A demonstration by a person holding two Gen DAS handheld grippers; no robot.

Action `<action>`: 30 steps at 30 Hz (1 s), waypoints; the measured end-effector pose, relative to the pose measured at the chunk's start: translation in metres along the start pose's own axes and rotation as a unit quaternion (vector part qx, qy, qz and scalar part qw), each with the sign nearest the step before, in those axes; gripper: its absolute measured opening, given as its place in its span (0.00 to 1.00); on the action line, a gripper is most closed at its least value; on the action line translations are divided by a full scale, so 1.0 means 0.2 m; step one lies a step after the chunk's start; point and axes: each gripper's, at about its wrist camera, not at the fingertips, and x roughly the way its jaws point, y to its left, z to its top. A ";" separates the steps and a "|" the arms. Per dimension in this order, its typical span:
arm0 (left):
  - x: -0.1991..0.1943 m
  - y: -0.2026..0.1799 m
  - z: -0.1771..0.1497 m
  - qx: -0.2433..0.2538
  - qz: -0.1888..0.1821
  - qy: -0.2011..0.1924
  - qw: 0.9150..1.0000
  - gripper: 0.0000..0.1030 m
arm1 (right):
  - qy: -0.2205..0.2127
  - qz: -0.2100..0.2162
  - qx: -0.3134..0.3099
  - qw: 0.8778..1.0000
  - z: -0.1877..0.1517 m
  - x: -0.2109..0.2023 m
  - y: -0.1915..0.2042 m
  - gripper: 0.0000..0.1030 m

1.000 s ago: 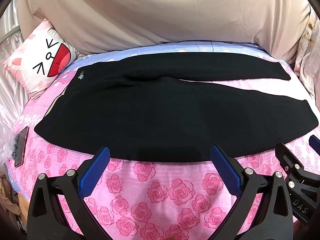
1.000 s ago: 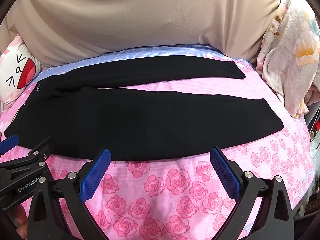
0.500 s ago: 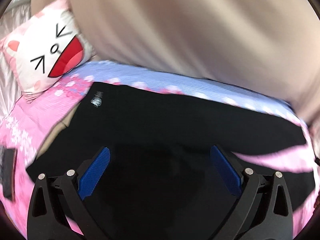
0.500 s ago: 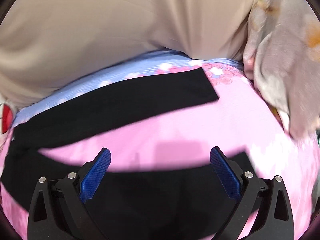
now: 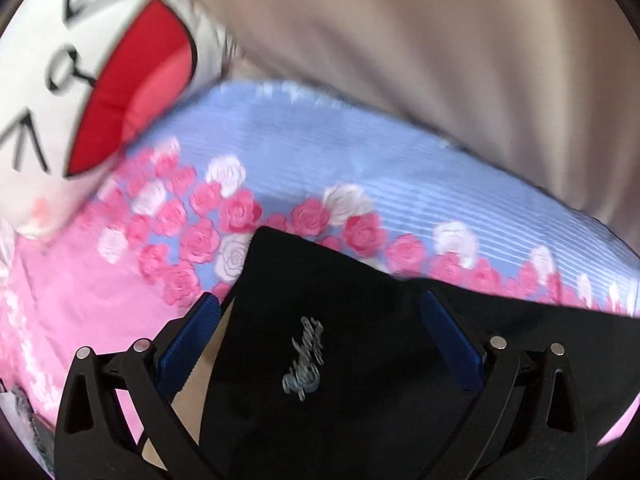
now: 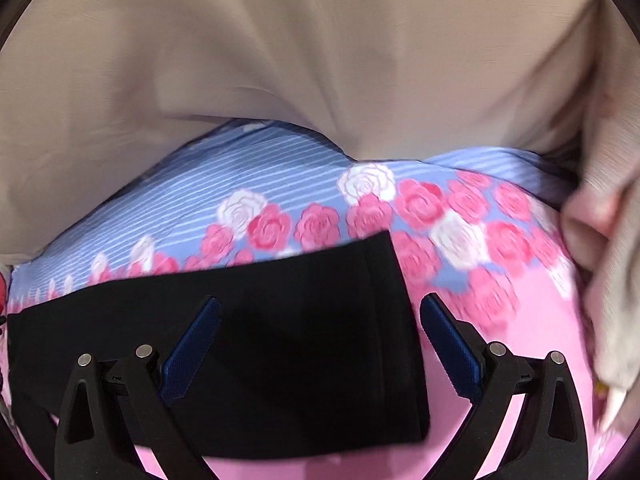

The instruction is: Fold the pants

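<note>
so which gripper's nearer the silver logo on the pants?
Left. The left gripper has its open jaws either side of the logo; the right gripper is at the leg cuff.

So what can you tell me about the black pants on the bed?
The black pants are soft, plain dark cloth lying flat on the rose-print bedsheet. The left camera shows the waist corner with a small silvery logo; the right camera shows the square cuff of one leg. The left gripper and right gripper are both open, one at each end; whether they touch the cloth I cannot tell.
</note>
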 end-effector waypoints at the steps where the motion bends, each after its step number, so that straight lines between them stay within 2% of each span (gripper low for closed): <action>1: 0.05 0.01 0.02 -0.005 -0.007 0.013 1.000 0.95 | 0.003 -0.003 -0.002 1.000 0.01 0.02 0.01 0.95; 3: 0.10 0.01 0.02 -0.002 -0.010 0.021 1.000 0.94 | 0.010 -0.014 -0.012 1.000 0.02 0.07 0.04 0.95; 4: 0.13 -0.01 0.02 0.007 -0.012 0.023 1.000 0.88 | 0.014 -0.025 -0.021 0.999 0.04 0.10 0.05 0.95; 6: 0.14 -0.05 0.01 0.023 -0.001 0.014 1.000 0.83 | 0.012 -0.039 -0.036 0.999 0.03 0.13 0.08 0.95; 7: 0.13 -0.07 0.01 0.029 -0.006 0.007 1.000 0.73 | 0.006 -0.039 -0.040 0.998 0.03 0.13 0.10 0.94; 8: 0.12 -0.08 0.01 0.030 -0.012 0.005 0.999 0.60 | 0.000 -0.037 -0.042 0.998 0.03 0.12 0.10 0.82; 9: 0.11 -0.08 0.01 0.029 -0.019 0.005 0.999 0.51 | -0.007 -0.038 -0.044 0.998 0.03 0.12 0.11 0.71; 10: 0.09 -0.09 0.00 0.023 -0.031 0.010 0.999 0.34 | -0.010 -0.027 -0.043 0.999 0.03 0.11 0.12 0.39; 11: 0.08 -0.09 0.00 0.020 -0.037 0.012 0.999 0.19 | -0.010 -0.006 -0.039 0.999 0.04 0.11 0.12 0.12; 12: 0.04 -0.09 -0.01 0.020 -0.041 0.006 0.999 0.20 | -0.008 0.016 -0.035 0.999 0.04 0.09 0.13 0.13; 15: -0.11 -0.06 -0.03 0.016 -0.057 -0.028 0.998 0.19 | -0.034 0.004 -0.064 0.997 0.02 -0.03 0.20 0.12; 18: -0.35 0.00 -0.10 0.017 -0.090 -0.066 0.994 0.19 | -0.077 0.033 -0.065 0.994 -0.04 -0.27 0.21 0.12; 21: -0.64 0.06 -0.23 0.028 -0.125 -0.102 0.986 0.19 | -0.123 0.071 -0.079 0.987 -0.13 -0.57 0.19 0.12; 23: -0.77 0.10 -0.30 0.034 -0.139 -0.121 0.982 0.19 | -0.148 0.085 -0.093 0.981 -0.21 -0.77 0.19 0.12; 25: -0.91 0.17 -0.43 0.040 -0.146 -0.140 0.978 0.18 | -0.170 0.103 -0.114 0.973 -0.37 -1.00 0.16 0.12; 27: -1.00 0.25 -0.58 0.042 -0.142 -0.149 0.978 0.18 | -0.181 0.120 -0.129 0.967 -0.52 -1.13 0.15 0.13; 28: -1.02 0.30 -0.67 0.039 -0.156 -0.140 0.977 0.18 | -0.182 0.120 -0.137 0.966 -0.64 -1.21 0.12 0.13; 30: -0.98 0.38 -0.85 0.036 -0.152 -0.112 0.981 0.18 | -0.169 0.114 -0.143 0.969 -0.83 -1.25 0.06 0.13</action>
